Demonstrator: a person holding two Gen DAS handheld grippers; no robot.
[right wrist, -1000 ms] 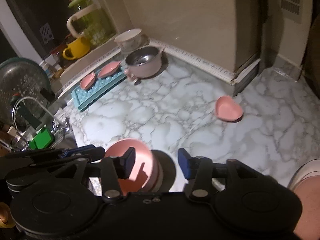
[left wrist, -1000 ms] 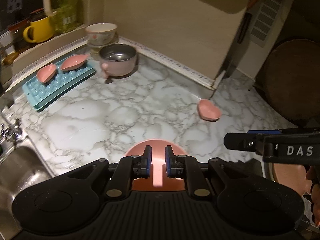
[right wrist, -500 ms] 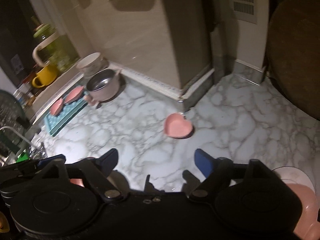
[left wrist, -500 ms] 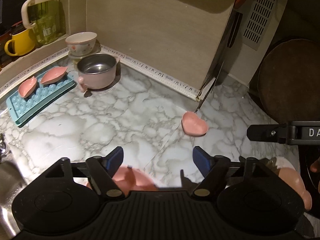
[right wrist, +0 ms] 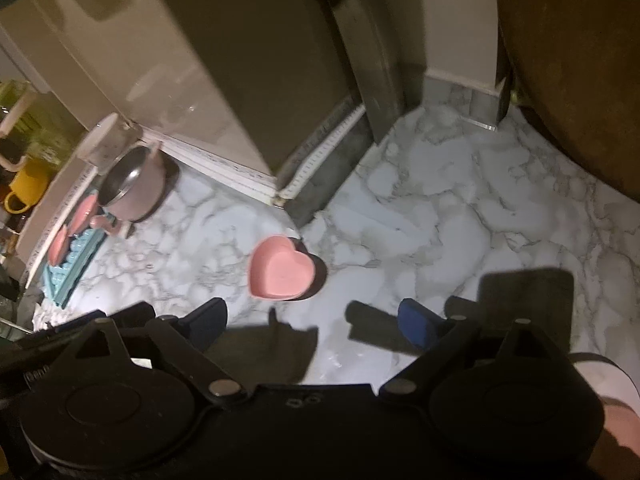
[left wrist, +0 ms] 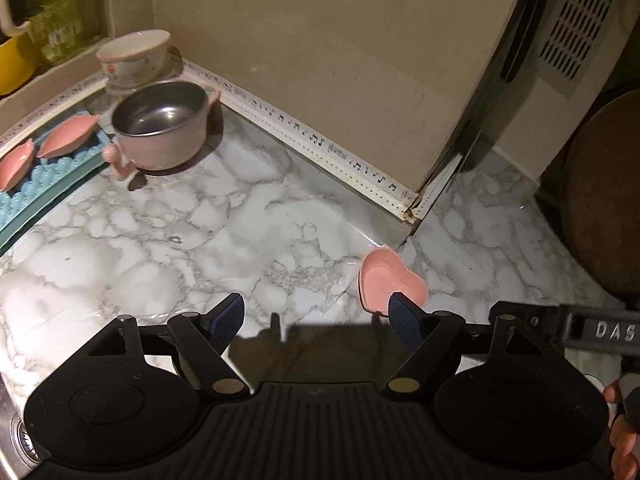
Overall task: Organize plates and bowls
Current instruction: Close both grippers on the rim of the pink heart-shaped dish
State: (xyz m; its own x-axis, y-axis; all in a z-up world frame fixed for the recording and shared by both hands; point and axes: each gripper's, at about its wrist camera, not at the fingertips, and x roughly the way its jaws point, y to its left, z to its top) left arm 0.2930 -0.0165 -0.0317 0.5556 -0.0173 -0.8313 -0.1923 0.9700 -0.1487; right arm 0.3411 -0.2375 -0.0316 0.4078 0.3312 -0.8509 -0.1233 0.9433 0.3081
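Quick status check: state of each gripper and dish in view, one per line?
left gripper: open, nothing between the pads
right gripper: open, nothing between the pads
heart-shaped dish: upright, empty, alone on the marble counter
steel pot: upright, empty
patterned bowl: upright, behind the pot
leaf dishes: resting on the blue mat

A marbled surface [left wrist: 248, 216] fills the middle of the left wrist view, with a blue tray [left wrist: 36, 196] at nine o'clock. A yellow mug [left wrist: 14, 66] and a green jug [left wrist: 56, 16] stand on a ledge at ten o'clock. A round wooden board [left wrist: 600, 200] leans at three o'clock, under a white vent [left wrist: 576, 28].
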